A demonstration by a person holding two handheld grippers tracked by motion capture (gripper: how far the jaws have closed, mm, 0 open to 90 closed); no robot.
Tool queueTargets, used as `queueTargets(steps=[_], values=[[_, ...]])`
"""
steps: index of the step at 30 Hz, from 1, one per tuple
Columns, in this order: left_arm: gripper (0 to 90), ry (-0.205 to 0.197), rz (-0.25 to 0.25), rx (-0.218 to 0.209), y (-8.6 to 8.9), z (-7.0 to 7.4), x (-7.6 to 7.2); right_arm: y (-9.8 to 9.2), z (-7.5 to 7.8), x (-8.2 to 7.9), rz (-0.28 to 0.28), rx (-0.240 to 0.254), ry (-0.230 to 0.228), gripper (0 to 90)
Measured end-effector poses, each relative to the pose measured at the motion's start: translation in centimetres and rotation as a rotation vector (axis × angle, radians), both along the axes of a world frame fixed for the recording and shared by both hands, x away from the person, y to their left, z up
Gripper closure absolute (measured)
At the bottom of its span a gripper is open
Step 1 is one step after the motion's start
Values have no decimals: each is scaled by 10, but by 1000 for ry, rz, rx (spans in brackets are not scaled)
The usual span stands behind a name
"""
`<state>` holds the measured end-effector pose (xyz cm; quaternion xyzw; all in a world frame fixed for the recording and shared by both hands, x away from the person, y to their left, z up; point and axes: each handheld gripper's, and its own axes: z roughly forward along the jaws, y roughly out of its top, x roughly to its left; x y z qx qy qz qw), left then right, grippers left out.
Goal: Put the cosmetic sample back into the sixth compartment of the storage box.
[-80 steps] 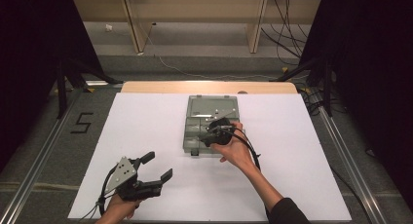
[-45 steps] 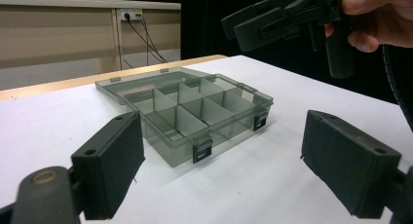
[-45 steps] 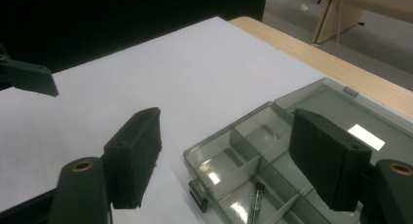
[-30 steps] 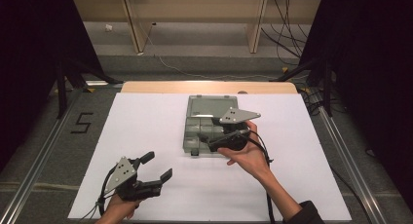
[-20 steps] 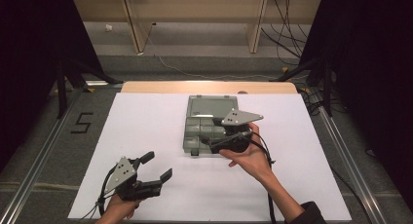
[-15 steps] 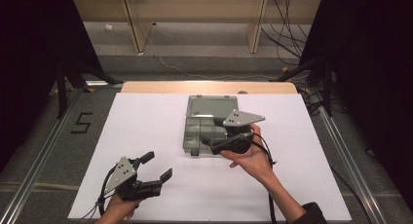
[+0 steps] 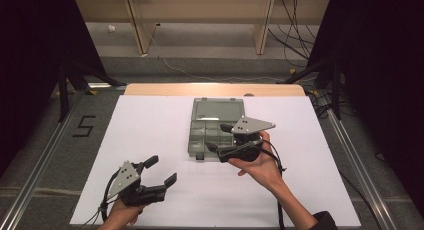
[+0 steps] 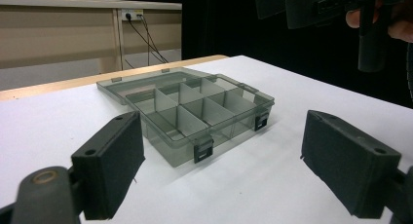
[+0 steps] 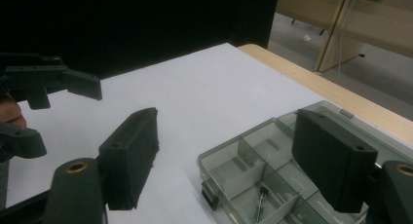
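right gripper point(image 7: 216, 137): jaws spread wide, holding nothing, over near edge of compartment box point(image 7: 212, 124) | left gripper point(image 7: 163, 171): jaws spread, nothing held, on white table point(image 7: 150, 130)

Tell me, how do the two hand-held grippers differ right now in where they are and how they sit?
The left gripper sits low near the table's front edge, well apart from the organizer box; the right gripper hovers over that box's compartments. The left gripper points toward the box from a distance; the right gripper lies across it, pointing to the left in the high view. Both share black jaws, open with nothing between them, and a grey three-cornered plate on top.
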<state>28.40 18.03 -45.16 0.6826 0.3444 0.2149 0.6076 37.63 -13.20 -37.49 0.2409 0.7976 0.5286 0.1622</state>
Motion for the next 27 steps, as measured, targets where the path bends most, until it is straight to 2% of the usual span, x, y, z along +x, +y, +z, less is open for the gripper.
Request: queueTargets(steps=[2,3,4,6,7,14,16,17,21,26,27], values=[[150,0,0,0,0,0,0,0,0,-2,6,-2,20,262],[150,-1,0,0,0,0,0,0,0,-2,6,1,1,262],[150,0,0,0,0,0,0,0,0,-3,8,-1,12,263],[150,0,0,-2,0,0,0,0,-1,-4,9,7,-3,256],[150,0,0,-2,0,0,0,-1,-1,-5,14,9,12,246],[150,-1,1,-1,0,0,0,-5,-5,-10,13,26,-19,237],[150,1,0,-2,0,0,0,-6,-6,-12,17,31,-2,232],[150,1,1,-2,0,0,0,-7,-6,-12,18,28,-15,227],[150,1,1,-2,0,0,0,-10,-9,-16,18,35,2,210],[150,1,4,0,0,0,1,-13,-13,-19,20,58,-10,184],[150,0,4,0,0,0,0,-14,-13,-21,23,58,3,175]])
